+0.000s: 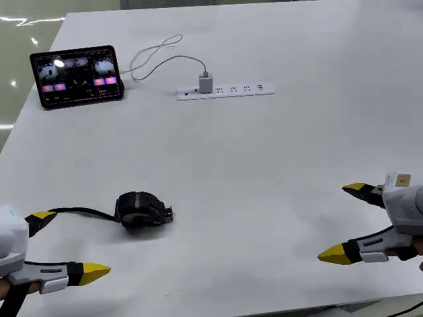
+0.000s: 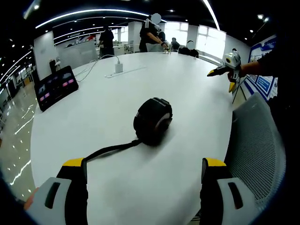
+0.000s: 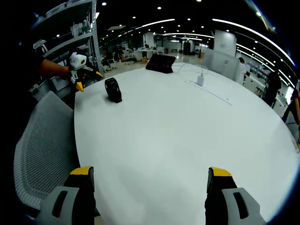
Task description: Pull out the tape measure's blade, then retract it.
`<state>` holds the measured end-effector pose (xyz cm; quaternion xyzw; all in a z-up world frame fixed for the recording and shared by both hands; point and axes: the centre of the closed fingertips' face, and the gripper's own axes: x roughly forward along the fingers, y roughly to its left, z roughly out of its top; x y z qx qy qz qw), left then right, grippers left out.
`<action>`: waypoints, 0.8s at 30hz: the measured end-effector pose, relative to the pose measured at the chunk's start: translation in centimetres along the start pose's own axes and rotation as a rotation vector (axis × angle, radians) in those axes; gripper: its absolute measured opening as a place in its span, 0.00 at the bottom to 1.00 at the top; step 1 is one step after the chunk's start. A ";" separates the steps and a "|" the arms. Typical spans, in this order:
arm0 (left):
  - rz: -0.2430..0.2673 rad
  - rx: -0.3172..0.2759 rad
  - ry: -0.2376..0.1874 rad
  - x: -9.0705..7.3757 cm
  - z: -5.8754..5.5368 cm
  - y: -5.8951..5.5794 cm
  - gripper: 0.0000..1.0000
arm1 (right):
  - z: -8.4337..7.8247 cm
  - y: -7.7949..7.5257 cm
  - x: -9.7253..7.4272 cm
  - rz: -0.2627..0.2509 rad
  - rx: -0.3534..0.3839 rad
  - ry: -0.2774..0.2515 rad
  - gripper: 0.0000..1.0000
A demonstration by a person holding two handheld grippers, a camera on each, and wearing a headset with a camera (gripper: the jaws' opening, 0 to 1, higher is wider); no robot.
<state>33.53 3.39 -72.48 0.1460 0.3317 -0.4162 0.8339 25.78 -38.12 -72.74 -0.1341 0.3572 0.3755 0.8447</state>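
White tabletop (image 1: 264, 165) is seen across the head view, with a lit tablet (image 1: 76, 75) at the upper left and a power strip (image 1: 225, 90) near the upper centre. A black tape measure (image 1: 140, 210) is laid at the lower left, its strap (image 1: 79, 212) trailed leftward toward the left gripper (image 1: 69, 243), whose jaws are held wide apart on nothing. At the lower right edge the right gripper (image 1: 342, 221) is likewise spread, well apart from the tape measure.
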 end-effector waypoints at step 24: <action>-0.036 -0.018 -0.005 -0.4 0.4 -0.2 0.99 | 0.3 -0.2 -0.2 0.002 0.001 0.004 0.99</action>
